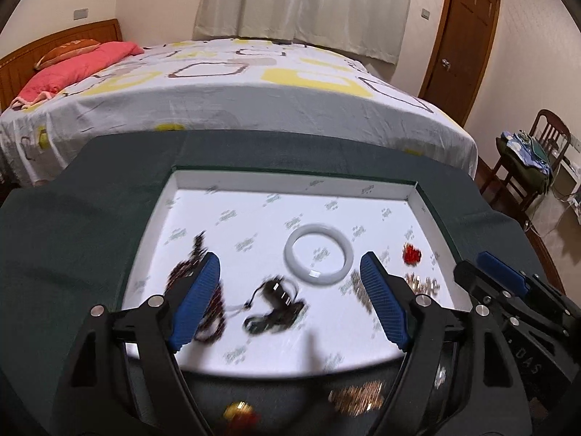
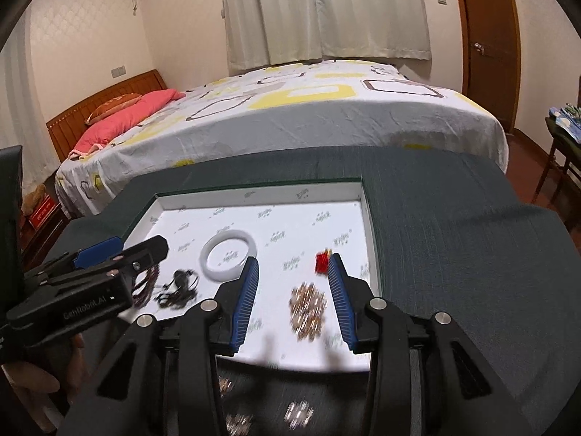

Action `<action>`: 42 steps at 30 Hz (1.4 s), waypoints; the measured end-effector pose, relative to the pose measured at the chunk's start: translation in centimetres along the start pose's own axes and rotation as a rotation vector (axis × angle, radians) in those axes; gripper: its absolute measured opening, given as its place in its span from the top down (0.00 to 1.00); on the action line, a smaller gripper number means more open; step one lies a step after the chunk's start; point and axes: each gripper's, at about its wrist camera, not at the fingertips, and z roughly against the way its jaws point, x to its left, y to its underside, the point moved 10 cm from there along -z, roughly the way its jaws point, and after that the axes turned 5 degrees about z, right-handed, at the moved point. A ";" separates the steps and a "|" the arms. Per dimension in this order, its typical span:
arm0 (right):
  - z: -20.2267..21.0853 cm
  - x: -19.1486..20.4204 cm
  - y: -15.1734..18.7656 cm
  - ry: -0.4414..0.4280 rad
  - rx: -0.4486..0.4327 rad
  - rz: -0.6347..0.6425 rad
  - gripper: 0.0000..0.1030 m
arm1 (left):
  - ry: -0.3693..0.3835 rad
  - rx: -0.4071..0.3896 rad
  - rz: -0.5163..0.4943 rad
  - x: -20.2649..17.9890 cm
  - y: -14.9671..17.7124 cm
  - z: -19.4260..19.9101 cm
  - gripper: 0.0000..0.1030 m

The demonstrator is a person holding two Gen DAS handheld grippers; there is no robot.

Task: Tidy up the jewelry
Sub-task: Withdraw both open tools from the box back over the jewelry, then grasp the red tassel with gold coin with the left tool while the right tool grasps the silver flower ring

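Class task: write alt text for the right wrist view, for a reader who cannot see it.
The open right gripper hangs empty over a white tray on a dark green cloth, above a gold piece. The tray also holds a white bangle and a red piece; the left gripper enters from the left.

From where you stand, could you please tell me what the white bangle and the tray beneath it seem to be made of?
The white bangle looks like polished stone, perhaps jade, or glass: its milky, slightly translucent ring is smooth and catches a small glint. Plastic cannot be ruled out. The tray looks like matte printed cardboard: thin, straight white walls and a repeated grey pattern on its floor.
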 end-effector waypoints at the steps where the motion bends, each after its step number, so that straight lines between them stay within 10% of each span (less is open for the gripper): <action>1: 0.3 0.2 0.4 -0.002 0.001 -0.001 0.61 | -0.004 -0.001 0.002 0.4 0.4 0.4 0.25; 18: 2.1 4.0 9.9 -0.049 0.142 0.019 0.61 | -0.102 0.041 0.011 6.3 9.5 6.1 0.25; 42: 0.1 4.7 10.8 -0.037 0.192 0.079 0.81 | -0.101 0.087 0.021 6.7 10.9 4.3 0.25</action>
